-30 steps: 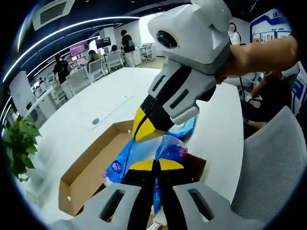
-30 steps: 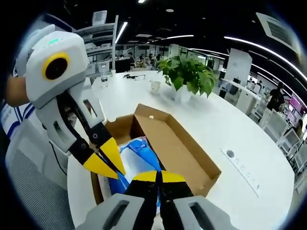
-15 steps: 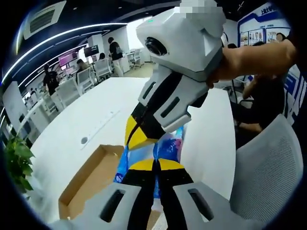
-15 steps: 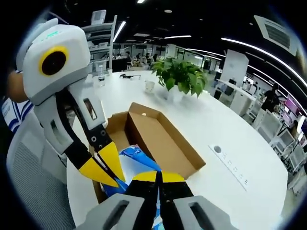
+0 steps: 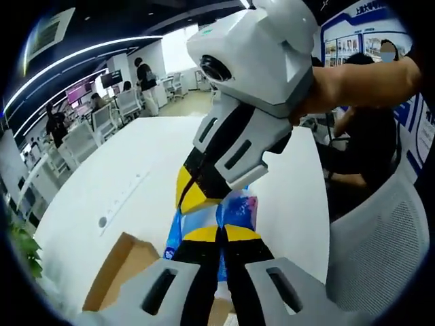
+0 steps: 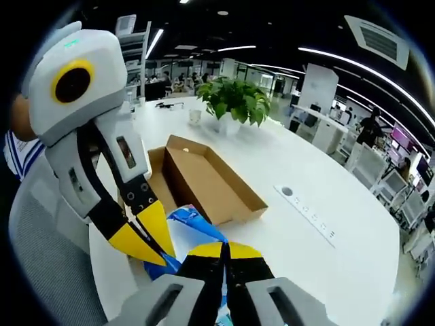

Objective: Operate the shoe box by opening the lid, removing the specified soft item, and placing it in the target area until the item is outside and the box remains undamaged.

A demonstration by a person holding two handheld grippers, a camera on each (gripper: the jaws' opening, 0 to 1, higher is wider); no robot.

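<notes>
Currently both grippers clamp the same soft item, a blue plastic pack point(image 6: 194, 234), held up off the box.

Right gripper view: right gripper point(image 6: 226, 251) has its yellow-tipped jaws pressed together on the pack's edge at 6 o'clock. Left gripper point(image 6: 146, 238) comes in from 9 o'clock, jaws pinched on the pack's other side, just beside the right one. Pack hangs between the two tips, above the table point(image 6: 326, 272). Box point(image 6: 204, 183) sits open on the table near centre, brown cardboard, interior bare where visible, no damage seen. Plant point(image 6: 234, 102) at 12 o'clock past the box. Power strip point(image 6: 309, 214) at 3 o'clock, flush in the tabletop. Chair point(image 6: 41, 272) at 8 o'clock.

Left gripper view: left gripper point(image 5: 219, 234) jaws clenched on the pack point(image 5: 234, 210), blue with some pink print. Right gripper point(image 5: 194, 193) enters from the upper right, held by a hand point(image 5: 353, 75), tips gripping the pack just above the left ones. Box point(image 5: 126, 268) corner at 7 o'clock, below the pack. Chair point(image 5: 380, 251) at 4 o'clock. People stand in the office background at 10 to 11 o'clock.
</notes>
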